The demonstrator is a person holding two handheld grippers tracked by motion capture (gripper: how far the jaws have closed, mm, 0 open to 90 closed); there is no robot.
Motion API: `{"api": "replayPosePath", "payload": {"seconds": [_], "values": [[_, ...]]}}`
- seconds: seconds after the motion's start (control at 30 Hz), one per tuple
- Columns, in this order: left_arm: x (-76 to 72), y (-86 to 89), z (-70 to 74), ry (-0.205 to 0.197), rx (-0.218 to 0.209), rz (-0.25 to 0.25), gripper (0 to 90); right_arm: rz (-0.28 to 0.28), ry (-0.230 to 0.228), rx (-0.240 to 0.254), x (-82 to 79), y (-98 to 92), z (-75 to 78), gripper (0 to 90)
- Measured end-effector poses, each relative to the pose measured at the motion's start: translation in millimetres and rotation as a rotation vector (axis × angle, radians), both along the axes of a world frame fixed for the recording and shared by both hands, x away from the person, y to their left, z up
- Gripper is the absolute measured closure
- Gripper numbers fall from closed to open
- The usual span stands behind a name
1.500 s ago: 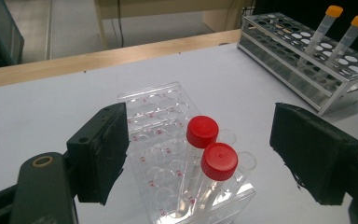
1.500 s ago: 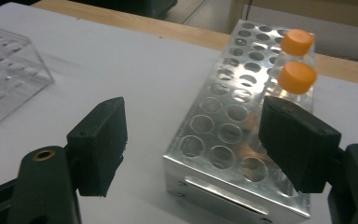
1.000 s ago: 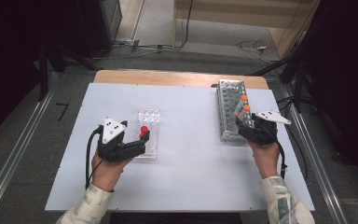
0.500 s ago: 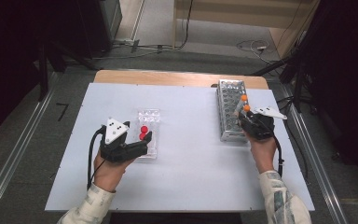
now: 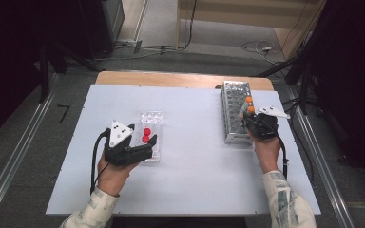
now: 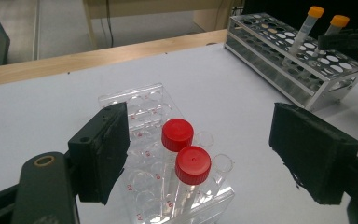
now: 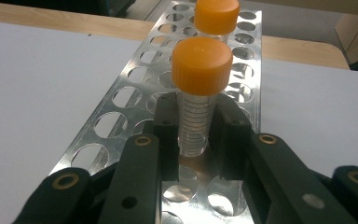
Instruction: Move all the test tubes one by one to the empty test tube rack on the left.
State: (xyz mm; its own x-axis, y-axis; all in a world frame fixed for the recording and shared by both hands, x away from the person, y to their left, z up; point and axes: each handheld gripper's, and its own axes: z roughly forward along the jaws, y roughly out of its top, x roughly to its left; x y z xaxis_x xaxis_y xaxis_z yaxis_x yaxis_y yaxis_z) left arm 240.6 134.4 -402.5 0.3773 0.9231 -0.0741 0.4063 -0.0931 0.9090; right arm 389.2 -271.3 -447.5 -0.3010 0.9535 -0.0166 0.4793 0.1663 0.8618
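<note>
My right gripper (image 7: 196,140) has just been closing, and in the right gripper view its two black pads now sit against the sides of the nearer orange-capped tube (image 7: 196,100), so I read this as a grip made: the tube is clamped just below its cap while it stands in the metal rack (image 5: 233,114), not yet raised out of its hole. From the high view a second ago to now, that hand has crept forward along the rack's right side, and the gap it showed is gone. For the work in hand, I judge that the pick is secured and a straight lift comes next, with care not to knock the second orange-capped tube (image 7: 216,16) standing just behind it. The held tube is clear plastic, printed with fine graduation lines, upright, with a broad ribless orange screw cap. The rack lies near the table's right edge, towards its far side. My left gripper (image 6: 196,158) is spread wide and holds nothing; its pads flank, without touching, the two red-capped tubes (image 6: 186,149) that stand in the clear plastic rack (image 6: 144,102), which sits left of the table's (image 5: 195,142) middle, towards the near edge.
</note>
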Motion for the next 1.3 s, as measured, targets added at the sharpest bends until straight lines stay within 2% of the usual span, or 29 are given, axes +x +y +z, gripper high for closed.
{"api": "replayPosePath", "payload": {"seconds": [0.13,0.37,0.5,0.6,0.8,1.03,1.17,1.3], "values": [[0.2,-0.2,-0.1,-0.001,0.001,-0.001,20.5,-0.002,-0.028,0.009,-3.9,-0.7,8.7,71.5],[-0.8,0.4,1.3,-0.009,-0.001,0.003,20.5,0.000,-0.105,0.013,-18.8,-0.2,38.2,71.5],[-1.4,1.3,2.3,-0.012,-0.004,0.004,20.5,0.025,-0.144,0.031,-30.4,2.3,54.0,71.5],[-1.9,0.4,2.4,-0.015,-0.003,0.004,20.4,0.066,-0.150,0.039,-38.3,7.3,60.8,71.5],[-4.0,-0.1,4.5,-0.033,-0.007,0.011,20.5,0.166,-0.113,0.058,-49.3,25.0,61.1,71.5],[-7.7,-2.3,8.1,-0.050,-0.014,-0.001,20.5,0.283,-0.072,0.020,-64.6,53.7,49.0,71.4],[-8.3,-5.0,8.0,-0.049,-0.013,-0.006,20.7,0.361,-0.050,0.027,-73.0,70.3,41.2,71.5],[-9.8,-7.4,8.5,-0.045,-0.017,-0.017,20.7,0.412,-0.026,0.029,-79.1,85.2,34.2,71.4]]}}
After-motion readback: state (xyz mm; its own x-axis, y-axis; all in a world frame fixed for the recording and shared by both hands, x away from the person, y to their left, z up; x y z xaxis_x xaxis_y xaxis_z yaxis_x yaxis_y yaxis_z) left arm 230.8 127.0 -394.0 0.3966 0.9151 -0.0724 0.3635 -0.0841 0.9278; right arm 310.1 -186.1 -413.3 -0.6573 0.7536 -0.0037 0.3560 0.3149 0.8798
